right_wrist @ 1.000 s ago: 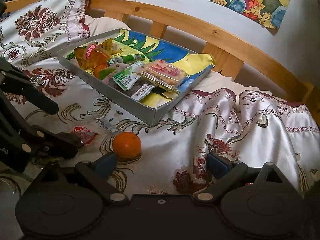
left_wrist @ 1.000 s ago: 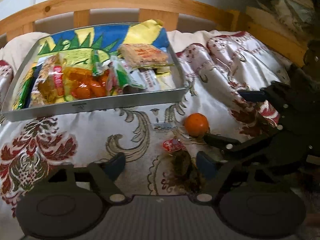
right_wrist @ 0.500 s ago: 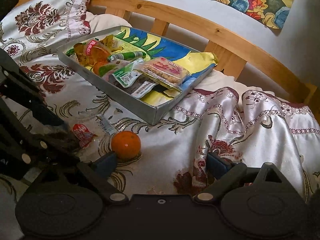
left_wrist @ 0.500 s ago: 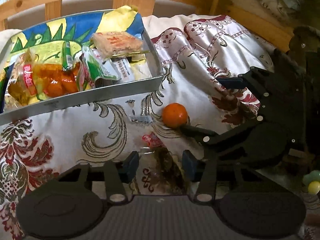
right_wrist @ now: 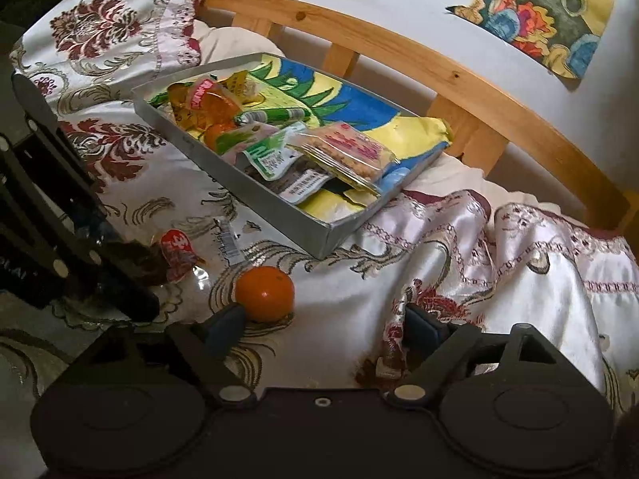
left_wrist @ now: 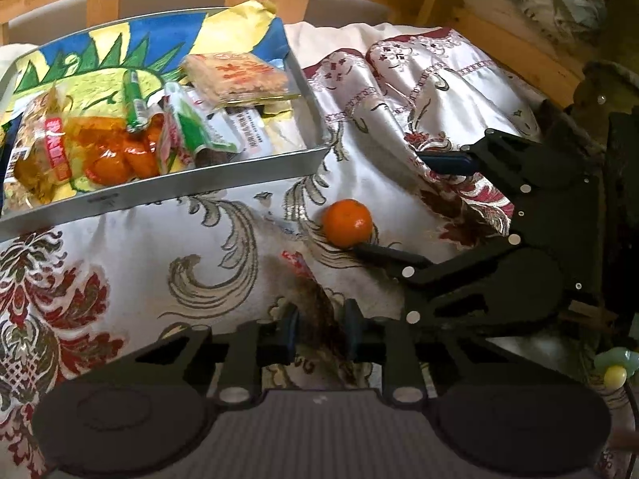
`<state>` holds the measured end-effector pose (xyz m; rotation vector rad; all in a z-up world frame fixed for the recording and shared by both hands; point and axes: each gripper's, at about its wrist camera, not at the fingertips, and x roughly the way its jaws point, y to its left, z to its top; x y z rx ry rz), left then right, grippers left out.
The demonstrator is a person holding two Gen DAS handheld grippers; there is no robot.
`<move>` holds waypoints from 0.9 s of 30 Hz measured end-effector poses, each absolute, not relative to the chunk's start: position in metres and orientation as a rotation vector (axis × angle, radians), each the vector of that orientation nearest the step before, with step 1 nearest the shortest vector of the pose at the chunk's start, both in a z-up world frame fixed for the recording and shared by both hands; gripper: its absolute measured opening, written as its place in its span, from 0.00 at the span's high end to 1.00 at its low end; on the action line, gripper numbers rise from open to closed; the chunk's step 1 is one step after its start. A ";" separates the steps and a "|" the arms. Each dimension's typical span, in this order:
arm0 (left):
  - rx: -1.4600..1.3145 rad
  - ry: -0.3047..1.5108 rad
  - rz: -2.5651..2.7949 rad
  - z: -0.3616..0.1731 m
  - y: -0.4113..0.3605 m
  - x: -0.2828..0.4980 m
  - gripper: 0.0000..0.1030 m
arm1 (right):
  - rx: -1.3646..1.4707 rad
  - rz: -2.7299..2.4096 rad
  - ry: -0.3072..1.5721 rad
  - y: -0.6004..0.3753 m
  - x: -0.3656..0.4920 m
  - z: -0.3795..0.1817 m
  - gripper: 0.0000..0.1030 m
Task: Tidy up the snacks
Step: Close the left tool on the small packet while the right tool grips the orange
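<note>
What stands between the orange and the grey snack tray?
Nothing visible. Only bare patterned bedspread lies between the orange and the near wall of the tray. The right claw straddles it, jaws closing, one finger beside the fruit.

Close converging wrist views, shared tangerine.

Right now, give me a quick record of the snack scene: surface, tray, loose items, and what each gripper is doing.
surface: satin bedspread with a floral pattern
tray: grey tray on the bedspread, holding several snack packets
loose items: orange and a dark snack packet with a red label, both outside the tray
left gripper: jaws closing around the dark snack packet, which lies between its fingers
right gripper: jaws wide but closing, the orange beside its left finger, nothing gripped
</note>
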<state>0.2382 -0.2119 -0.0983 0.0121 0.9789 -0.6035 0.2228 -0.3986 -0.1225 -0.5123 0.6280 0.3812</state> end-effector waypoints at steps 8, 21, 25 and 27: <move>0.005 0.991 -0.592 -0.098 -0.210 0.241 0.73 | -0.620 0.415 0.595 -0.384 0.222 -0.122 0.19; -0.022 1.014 -0.591 -0.105 -0.208 0.257 0.68 | -0.817 0.454 0.532 -0.364 0.221 -0.127 0.18; -0.007 1.004 -0.603 -0.104 -0.206 0.254 0.74 | -0.854 0.461 0.517 -0.361 0.215 -0.126 0.18; -0.005 1.003 -0.604 -0.104 -0.204 0.254 0.74 | -0.879 0.490 0.489 -0.360 0.211 -0.125 0.18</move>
